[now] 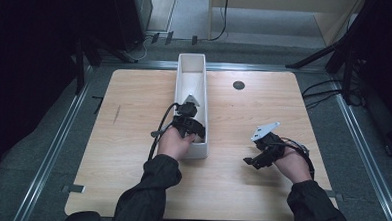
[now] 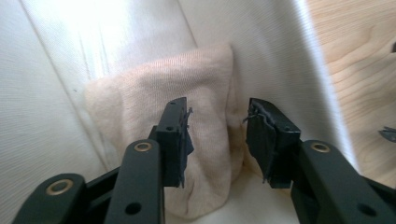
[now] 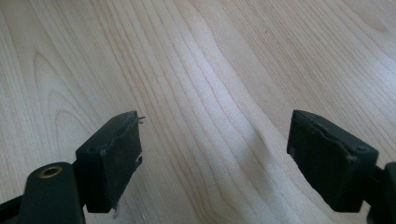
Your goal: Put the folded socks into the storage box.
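The left gripper (image 2: 217, 140) is inside the white bin (image 1: 184, 80), jaws apart around a fold of the beige cloth (image 2: 140, 93) at the bin's near end. Risk: closing on too thin a fold may let the cloth slip. The right gripper (image 3: 215, 163) hovers open over the table (image 1: 132, 153).

Bin walls (image 2: 289, 70) hem left claw (image 2: 217, 140); tabletop (image 1: 132, 138) open.
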